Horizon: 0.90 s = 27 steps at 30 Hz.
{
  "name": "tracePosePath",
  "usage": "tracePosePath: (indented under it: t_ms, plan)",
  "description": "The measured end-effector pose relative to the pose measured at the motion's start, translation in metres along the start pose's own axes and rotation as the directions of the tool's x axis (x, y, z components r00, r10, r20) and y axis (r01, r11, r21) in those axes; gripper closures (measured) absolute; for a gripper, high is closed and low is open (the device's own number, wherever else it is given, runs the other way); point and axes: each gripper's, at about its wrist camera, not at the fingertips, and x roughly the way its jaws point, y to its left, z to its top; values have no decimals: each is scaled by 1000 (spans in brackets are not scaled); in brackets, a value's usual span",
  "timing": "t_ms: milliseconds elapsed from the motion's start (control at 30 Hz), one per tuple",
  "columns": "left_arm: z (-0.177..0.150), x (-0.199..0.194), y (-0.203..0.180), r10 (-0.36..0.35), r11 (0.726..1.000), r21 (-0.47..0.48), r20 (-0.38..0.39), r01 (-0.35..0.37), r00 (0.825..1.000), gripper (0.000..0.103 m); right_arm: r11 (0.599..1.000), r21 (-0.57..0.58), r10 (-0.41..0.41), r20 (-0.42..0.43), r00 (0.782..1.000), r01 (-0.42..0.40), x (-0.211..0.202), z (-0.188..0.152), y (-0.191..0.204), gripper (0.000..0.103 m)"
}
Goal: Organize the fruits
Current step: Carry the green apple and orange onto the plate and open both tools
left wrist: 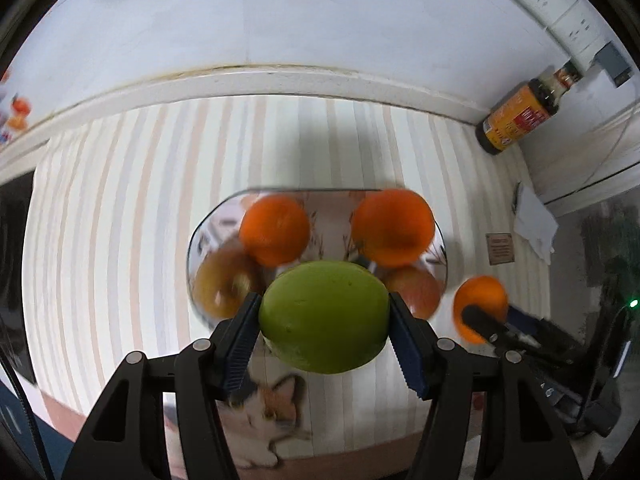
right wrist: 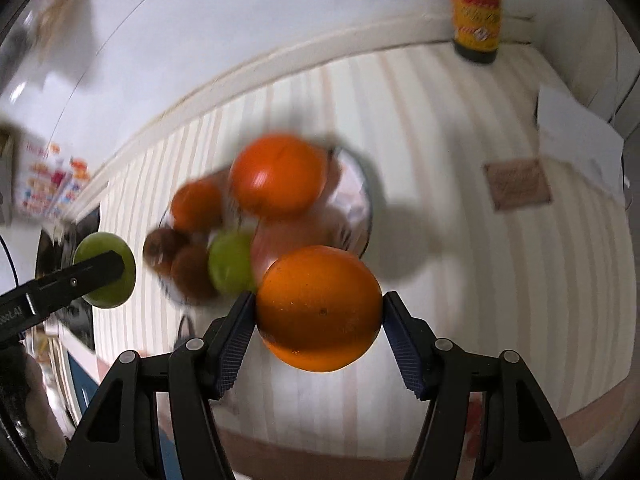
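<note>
Looks like mid-carry: left gripper (left wrist: 325,314) fingers clamp a green fruit (left wrist: 324,316), right gripper (right wrist: 319,307) fingers clamp an orange (right wrist: 319,307), both above the tray (left wrist: 196,248) on the bench, so next needs a clear landing spot each.

Green fruit (left wrist: 324,316), orange (right wrist: 318,308), both aloft

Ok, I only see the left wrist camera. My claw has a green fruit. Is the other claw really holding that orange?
Observer: Yes. The right claw has both pads pressed on the orange.
Operator: Is any more green fruit in the tray?
Observer: A second green fruit lies in the tray; your view misses it.
Operator: Anything else hiding?
Observer: Brown fruits beside it, too blurred to name.
</note>
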Motion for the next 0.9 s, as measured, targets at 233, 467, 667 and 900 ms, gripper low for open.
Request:
tracePosePath:
  t_ms: [233, 467, 667, 900]
  plan:
    - [35, 57, -2, 53, 998, 24, -133, -50, 990, 43, 998, -34, -52, -37, 998, 51, 36, 47, -6, 37]
    - [39, 79, -6, 67, 998, 14, -198, -65, 978, 43, 994, -83, -81, -71, 994, 75, 58, 61, -5, 36]
    - [42, 73, -4, 36, 999, -19, -175, -40, 984, 13, 994, -96, -61, -104, 993, 51, 62, 61, 4, 36]
    - [42, 62, 0, 46, 998, -35, -148, -52, 988, 13, 999, -48, 5, -132, 991, -12, 64, 63, 2, 24]
